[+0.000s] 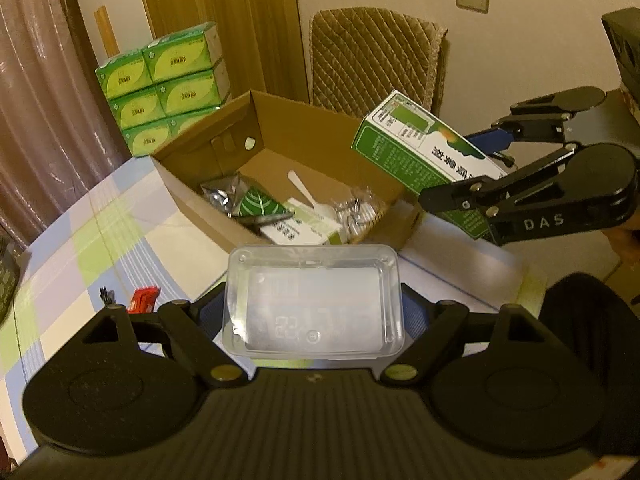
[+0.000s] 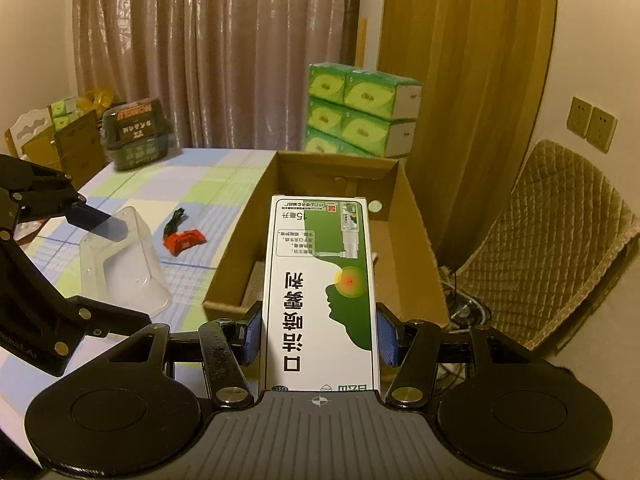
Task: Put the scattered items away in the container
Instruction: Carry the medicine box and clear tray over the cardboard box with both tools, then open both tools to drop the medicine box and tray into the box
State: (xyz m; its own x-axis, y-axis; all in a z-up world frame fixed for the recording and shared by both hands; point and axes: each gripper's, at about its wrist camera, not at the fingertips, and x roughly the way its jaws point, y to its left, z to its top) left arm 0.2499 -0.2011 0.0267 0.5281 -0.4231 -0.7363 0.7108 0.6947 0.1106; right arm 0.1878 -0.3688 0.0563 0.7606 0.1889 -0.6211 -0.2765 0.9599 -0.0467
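Item 1. Clear plastic tub (image 1: pixel 314 300), rectangular, empty. Held in the left tongs (image 1: pixel 314 312), blue pads pressed on its two short ends, jaws spread wide to span it. Long axis runs crosswise between the fingers; its flat base faces the left wrist camera and its open mouth points away, toward the cardboard box (image 1: pixel 280 136). In the right wrist view the tub (image 2: pixel 124 264) is carried above the table (image 2: pixel 192 184), just beside the box's near left wall.

Item 2. Green-and-white medicine carton (image 2: pixel 322 292), tall and narrow, printed with a head in profile and a spray bottle. Held in the right tongs (image 2: pixel 320 336), blue pads closed on its two long sides near the lower end, jaws partly apart. Long axis runs straight forward along the fingers, far end out over the box interior. In the left wrist view the carton (image 1: pixel 420 148) is tilted above the box's right rim.

Item 3. Cardboard box, open top, on the checked tablecloth. Contents visible from the left: foil pouch (image 1: pixel 222 192), green sachet (image 1: pixel 260 204), white packet (image 1: pixel 300 228), white plastic spoon (image 1: pixel 308 194), crinkled clear wrapper (image 1: pixel 356 208).

Item 4. Red packet (image 2: pixel 184 240) with a small black clip (image 2: pixel 176 218) touching it, lying on the table left of the box.

Item 5. Stacked green tissue packs (image 2: pixel 360 112) behind the box.
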